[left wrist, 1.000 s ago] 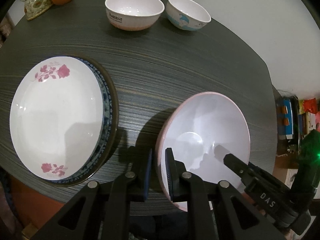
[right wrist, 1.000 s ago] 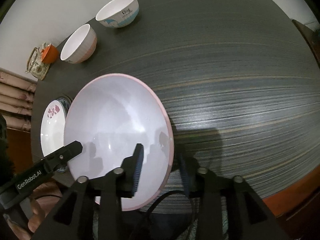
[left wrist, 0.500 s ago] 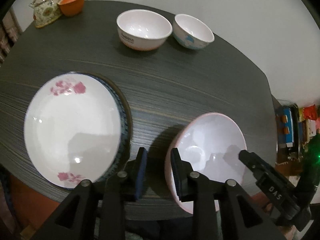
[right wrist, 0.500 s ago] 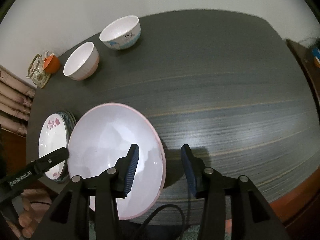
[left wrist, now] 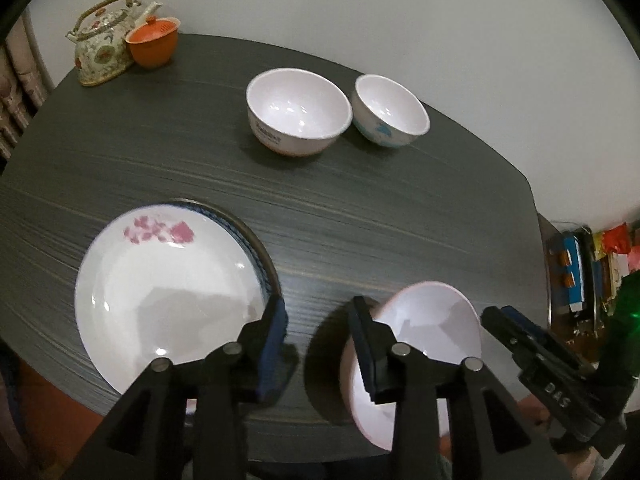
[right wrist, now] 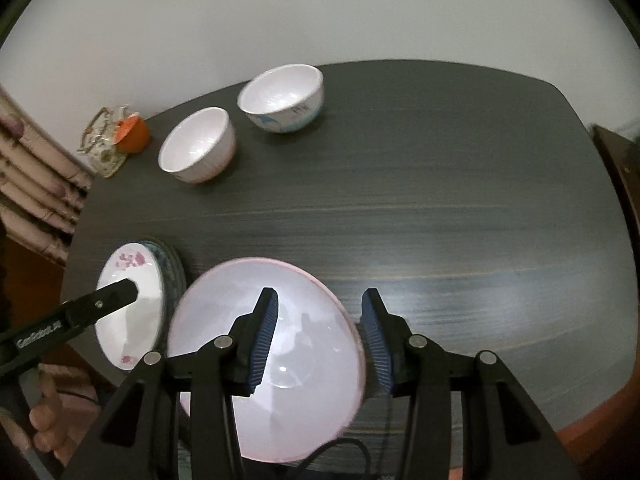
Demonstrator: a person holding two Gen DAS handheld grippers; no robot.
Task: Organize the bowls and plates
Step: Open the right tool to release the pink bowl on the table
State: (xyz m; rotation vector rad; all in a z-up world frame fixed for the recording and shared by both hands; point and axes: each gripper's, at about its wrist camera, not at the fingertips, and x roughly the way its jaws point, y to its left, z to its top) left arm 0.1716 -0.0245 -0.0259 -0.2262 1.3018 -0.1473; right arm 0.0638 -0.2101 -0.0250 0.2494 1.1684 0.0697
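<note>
Both grippers spread wide: left gripper (left wrist: 316,336) grips nothing, right gripper (right wrist: 318,332) straddles pink-rimmed plate (right wrist: 272,360) rim (unclamped), beside flowered plate stack (left wrist: 168,300).

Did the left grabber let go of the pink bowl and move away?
Yes. The left gripper has opened and pulled back from the pink-rimmed bowl; against the table, the teapot now shows.
</note>
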